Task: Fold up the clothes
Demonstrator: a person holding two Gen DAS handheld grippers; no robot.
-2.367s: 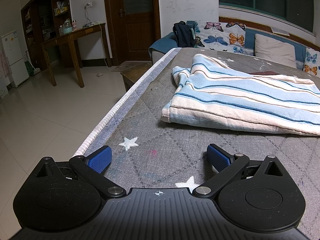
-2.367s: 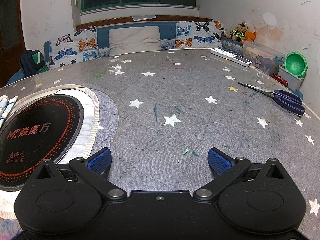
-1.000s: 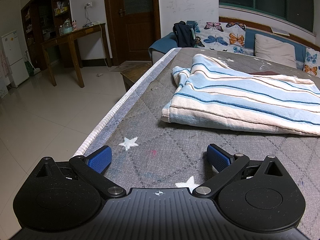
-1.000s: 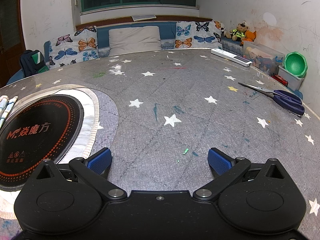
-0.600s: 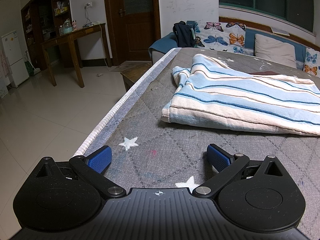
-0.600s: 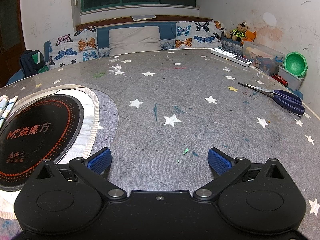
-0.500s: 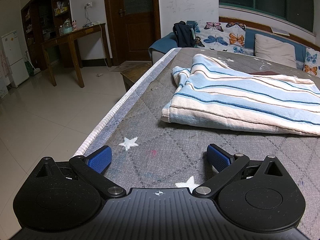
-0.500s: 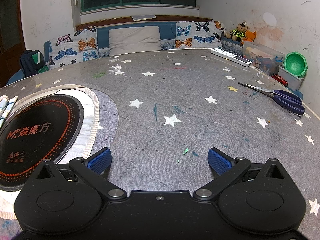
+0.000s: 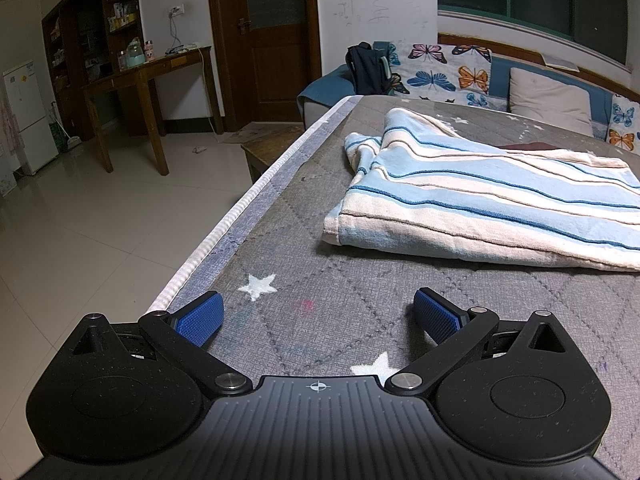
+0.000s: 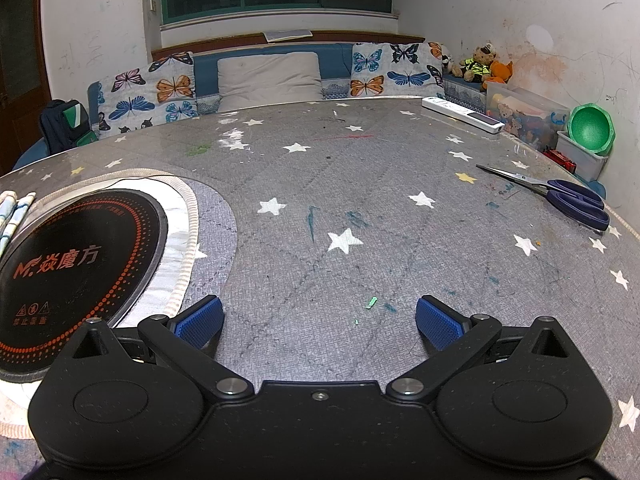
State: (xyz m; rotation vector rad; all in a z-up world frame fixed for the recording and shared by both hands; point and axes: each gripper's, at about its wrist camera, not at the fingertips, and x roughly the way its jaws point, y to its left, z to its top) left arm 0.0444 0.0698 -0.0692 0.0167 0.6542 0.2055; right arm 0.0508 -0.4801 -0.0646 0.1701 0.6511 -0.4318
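striped garment [image 9: 492, 204] runs off the right edge of the left wrist view; its far end unseen, and a dark red patch [image 9: 528, 147] behind it is mostly hidden. in the right wrist view only a sliver of garment edge [image 10: 14, 216] shows at left. black round disc [image 10: 76, 268] cut by the left edge, small print unreadable.

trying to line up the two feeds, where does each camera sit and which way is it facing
Left wrist: sits on the left tongs, low over the table, facing the striped garment, door and floor; open blue pads show.
Right wrist: sits on the right tongs, facing across the table to the scissors, window and round black cooktop; open pads show.
Shared: the starred table, the garment's edge, the butterfly cushions.
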